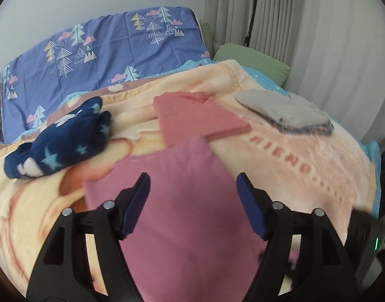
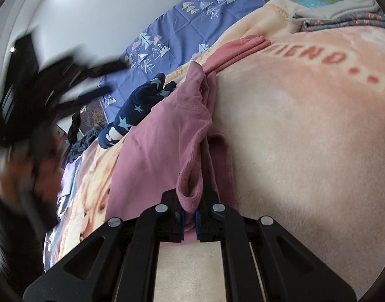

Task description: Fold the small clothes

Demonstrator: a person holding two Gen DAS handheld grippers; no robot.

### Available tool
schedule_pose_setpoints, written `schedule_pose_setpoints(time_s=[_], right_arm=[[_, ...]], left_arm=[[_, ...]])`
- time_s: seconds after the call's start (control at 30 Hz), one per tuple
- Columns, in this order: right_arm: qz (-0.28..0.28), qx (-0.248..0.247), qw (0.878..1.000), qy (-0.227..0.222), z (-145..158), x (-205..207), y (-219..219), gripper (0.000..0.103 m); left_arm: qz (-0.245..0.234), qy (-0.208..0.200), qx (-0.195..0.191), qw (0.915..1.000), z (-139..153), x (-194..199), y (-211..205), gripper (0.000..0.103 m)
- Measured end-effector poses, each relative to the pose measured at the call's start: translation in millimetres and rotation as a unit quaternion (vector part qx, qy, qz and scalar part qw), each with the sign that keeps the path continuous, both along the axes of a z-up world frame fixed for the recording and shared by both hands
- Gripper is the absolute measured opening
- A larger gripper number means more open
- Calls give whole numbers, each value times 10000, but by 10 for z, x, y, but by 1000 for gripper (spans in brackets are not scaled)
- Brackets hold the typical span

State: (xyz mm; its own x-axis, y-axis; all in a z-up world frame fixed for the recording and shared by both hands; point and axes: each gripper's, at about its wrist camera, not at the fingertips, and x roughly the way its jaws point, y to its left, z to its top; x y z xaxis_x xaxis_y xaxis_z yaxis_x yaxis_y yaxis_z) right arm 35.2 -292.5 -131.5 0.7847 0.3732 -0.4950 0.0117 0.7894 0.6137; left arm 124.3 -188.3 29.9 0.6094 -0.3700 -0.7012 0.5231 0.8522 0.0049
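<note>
The pink cloth (image 1: 177, 201) is lying on the blanket (image 1: 306, 196), near its front edge. It is lying flat under the left claw (image 1: 192, 193). The left claw's 2 blue pads (image 1: 137, 209) are standing wide apart above the cloth, and nothing is sitting between them.

The right claw (image 2: 190, 217) is pinching a folded edge of the pink cloth (image 2: 154, 156), at the side of the cloth nearest the middle of the blanket (image 2: 306, 151). Its jaws are standing narrow, pressed tight on that edge. The edge is bunching up into a soft loop just past the pads.

In the right view, the left claw (image 2: 74, 83) is showing as a dark blur on the far side of the pink cloth.

A salmon cloth (image 1: 200, 118) is lying folded on the blanket, just behind the pink cloth and touching its far corner. A navy cloth (image 1: 59, 141) with stars is sitting crumpled on the blanket, behind the pink cloth on its left. A grey pile (image 1: 285, 110) of folded clothes is resting on the blanket's far right part, well apart from the pink cloth. The red word "FRIEND" (image 2: 308, 55) is printed on the blanket between the pile and the pink cloth.
</note>
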Motion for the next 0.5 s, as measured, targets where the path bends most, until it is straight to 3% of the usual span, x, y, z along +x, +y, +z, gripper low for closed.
schedule_pose_setpoints(time_s=[0.17, 0.27, 0.37, 0.5], right_arm=[[106, 161, 9998, -83, 62, -7, -26, 6], [150, 101, 9992, -369, 219, -93, -9, 6], [-33, -167, 9998, -133, 218, -50, -35, 5], [-71, -206, 9987, 459, 6, 20, -93, 8]], left_arm=[[38, 227, 270, 9994, -353, -650, 506, 74], [140, 356, 515, 9979, -627, -920, 696, 74], [286, 436, 807, 9954, -865, -1034, 801, 74], [337, 415, 784, 9955, -891, -1087, 876, 74]])
